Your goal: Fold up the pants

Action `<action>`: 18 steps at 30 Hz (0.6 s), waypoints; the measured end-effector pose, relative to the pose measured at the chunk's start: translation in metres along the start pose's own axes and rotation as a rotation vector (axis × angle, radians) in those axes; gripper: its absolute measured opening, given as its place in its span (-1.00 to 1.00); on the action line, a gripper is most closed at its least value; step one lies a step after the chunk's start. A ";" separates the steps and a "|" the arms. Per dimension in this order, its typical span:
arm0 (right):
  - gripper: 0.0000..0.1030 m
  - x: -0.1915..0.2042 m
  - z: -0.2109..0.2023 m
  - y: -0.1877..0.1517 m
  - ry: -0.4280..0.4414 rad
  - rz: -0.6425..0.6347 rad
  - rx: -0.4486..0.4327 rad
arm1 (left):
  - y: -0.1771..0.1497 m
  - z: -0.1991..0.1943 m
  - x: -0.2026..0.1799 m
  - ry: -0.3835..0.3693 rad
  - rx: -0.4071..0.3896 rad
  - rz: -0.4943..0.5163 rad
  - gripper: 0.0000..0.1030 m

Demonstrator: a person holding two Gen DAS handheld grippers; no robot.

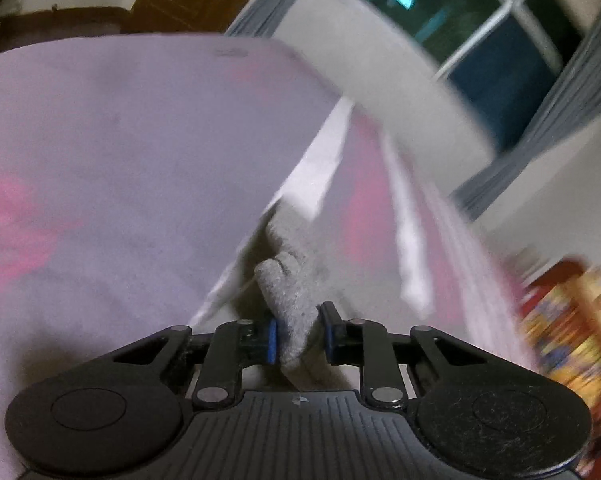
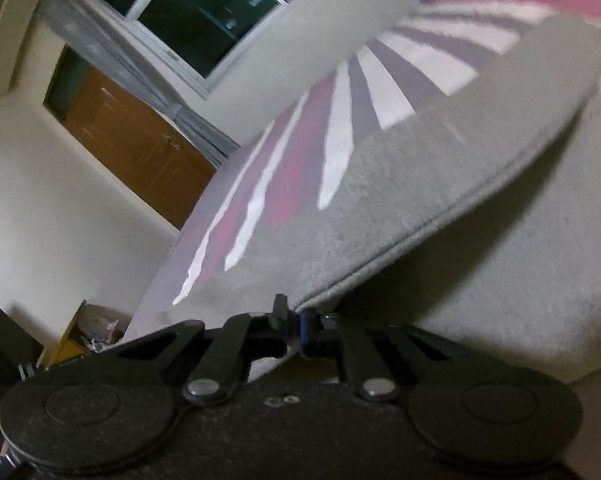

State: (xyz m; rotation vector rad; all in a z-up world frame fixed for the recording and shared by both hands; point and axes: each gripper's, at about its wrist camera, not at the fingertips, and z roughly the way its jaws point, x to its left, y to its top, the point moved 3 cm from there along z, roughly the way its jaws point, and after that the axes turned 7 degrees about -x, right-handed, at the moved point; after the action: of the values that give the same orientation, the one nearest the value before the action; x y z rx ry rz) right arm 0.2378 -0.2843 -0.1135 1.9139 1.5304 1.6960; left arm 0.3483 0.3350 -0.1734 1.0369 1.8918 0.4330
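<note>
While the grey pants (image 2: 380, 216) fill the centre and right of the right wrist view, your right gripper (image 2: 294, 326) pinches their hem at lower centre. Your left gripper (image 1: 300, 338) clamps a bunched grey fold (image 1: 288, 292) over the pink-and-white bedspread (image 1: 120, 168).
</note>
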 end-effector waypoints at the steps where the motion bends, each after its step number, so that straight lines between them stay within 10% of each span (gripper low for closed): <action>1: -0.90 -0.008 0.002 -0.007 -0.041 -0.010 0.029 | -0.006 0.006 -0.002 0.029 0.024 0.052 -0.57; 4: -0.88 -0.043 0.014 -0.028 -0.095 0.128 0.101 | -0.014 -0.005 -0.015 0.066 -0.016 0.110 -0.44; 7: -0.34 -0.057 -0.013 -0.023 -0.021 0.231 0.014 | -0.022 -0.030 -0.033 0.071 -0.094 0.138 0.29; 10: 0.07 -0.080 -0.042 -0.013 -0.012 0.249 -0.085 | -0.034 -0.034 -0.041 0.066 -0.096 0.091 0.49; 18: -0.11 -0.162 -0.035 0.021 -0.043 0.504 -0.193 | -0.059 0.005 -0.034 0.170 0.004 0.107 0.80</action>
State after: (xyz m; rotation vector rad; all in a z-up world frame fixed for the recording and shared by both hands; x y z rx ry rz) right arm 0.2487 -0.4319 -0.1917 2.3393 0.8696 1.8812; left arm 0.3318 0.2724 -0.1961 1.1383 1.9927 0.5961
